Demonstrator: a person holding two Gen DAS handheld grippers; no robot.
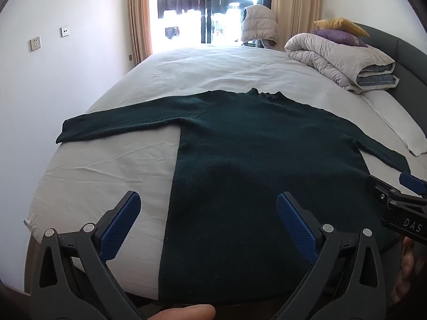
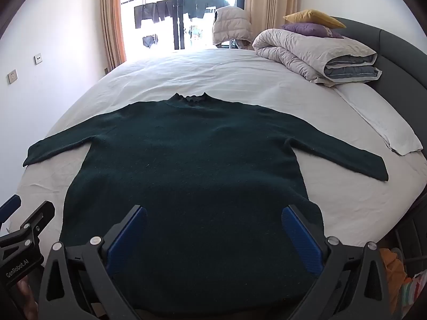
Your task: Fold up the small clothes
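The dark green sweater is spread flat on the bed, not yet folded. Both the left gripper and the right gripper are held wide open and empty; probably a sleeve must be gripped next.

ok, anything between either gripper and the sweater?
Nothing visible. The sweater lies flat and spread on the bed, nothing on top. Left gripper and right gripper both hang open above its near hem. The folded duvet sits far off at the headboard end.
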